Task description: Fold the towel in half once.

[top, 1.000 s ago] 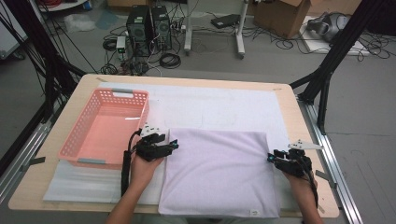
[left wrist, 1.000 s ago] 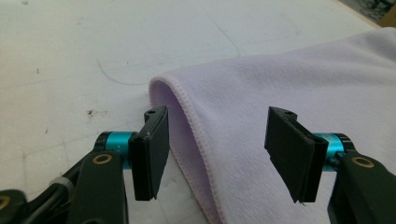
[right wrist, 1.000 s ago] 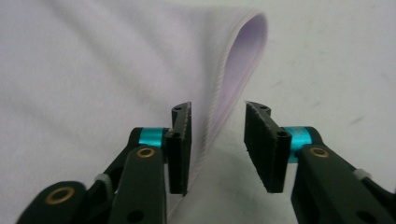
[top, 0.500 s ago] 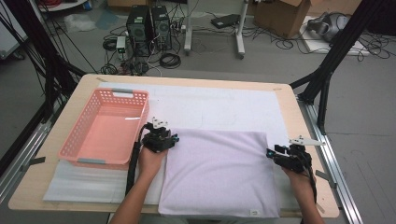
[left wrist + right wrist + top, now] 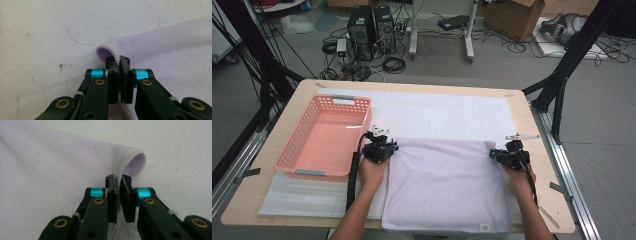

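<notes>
Since a second ago: left gripper [image 5: 388,148] shifted up the left hem to the far-left corner of the lilac towel [image 5: 447,185]; right gripper [image 5: 495,154] slid inward onto the far-right corner. Both sets of jaws just been closing, cloth between them in each case.

Left gripper [image 5: 119,60], own view: jaws pressed together on the stitched hem, pinching the corner; fold of towel [image 5: 170,60] bulging up just past the fingertips, cloth spreading off to the right, bare white mat [image 5: 50,37] to the left and ahead.

Right gripper [image 5: 119,178], own view: jaws clamped on the hem, corner curled into a loop just beyond the tips; towel [image 5: 50,165] spreading to the left, white mat [image 5: 180,152] to the right.

High view: towel flat between the two grippers and reaching back toward the person, near hem at the table edge. Pink basket [image 5: 324,137] just to the outside of the left gripper, close beside it. Wooden table [image 5: 542,145] rim outside the right gripper.
</notes>
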`<state>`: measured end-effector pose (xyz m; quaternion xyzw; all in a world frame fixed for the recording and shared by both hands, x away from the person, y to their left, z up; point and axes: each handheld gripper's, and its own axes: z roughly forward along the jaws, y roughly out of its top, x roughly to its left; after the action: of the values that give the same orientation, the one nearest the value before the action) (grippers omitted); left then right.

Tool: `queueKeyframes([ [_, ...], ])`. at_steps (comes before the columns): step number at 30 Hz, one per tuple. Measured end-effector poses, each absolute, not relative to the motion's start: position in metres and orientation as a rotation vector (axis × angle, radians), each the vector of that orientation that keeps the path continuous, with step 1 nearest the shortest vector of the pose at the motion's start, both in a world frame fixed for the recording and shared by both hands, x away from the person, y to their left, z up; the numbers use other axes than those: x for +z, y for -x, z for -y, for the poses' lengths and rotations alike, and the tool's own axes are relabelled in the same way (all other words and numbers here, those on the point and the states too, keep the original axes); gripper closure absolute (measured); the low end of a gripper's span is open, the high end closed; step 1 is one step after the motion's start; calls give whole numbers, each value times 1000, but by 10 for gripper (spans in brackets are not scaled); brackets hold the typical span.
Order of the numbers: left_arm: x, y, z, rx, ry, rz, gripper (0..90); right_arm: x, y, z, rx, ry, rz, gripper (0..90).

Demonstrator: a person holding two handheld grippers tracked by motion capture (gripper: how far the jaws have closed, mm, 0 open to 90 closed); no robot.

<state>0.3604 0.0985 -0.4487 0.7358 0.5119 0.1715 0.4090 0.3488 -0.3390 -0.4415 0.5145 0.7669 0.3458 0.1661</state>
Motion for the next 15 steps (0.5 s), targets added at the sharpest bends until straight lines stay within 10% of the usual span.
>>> queueKeyframes([
  [15, -416, -409, -98, 493, -1678, -1336, 866, -412, -391, 350, 1138, -1322, -2051, 867],
])
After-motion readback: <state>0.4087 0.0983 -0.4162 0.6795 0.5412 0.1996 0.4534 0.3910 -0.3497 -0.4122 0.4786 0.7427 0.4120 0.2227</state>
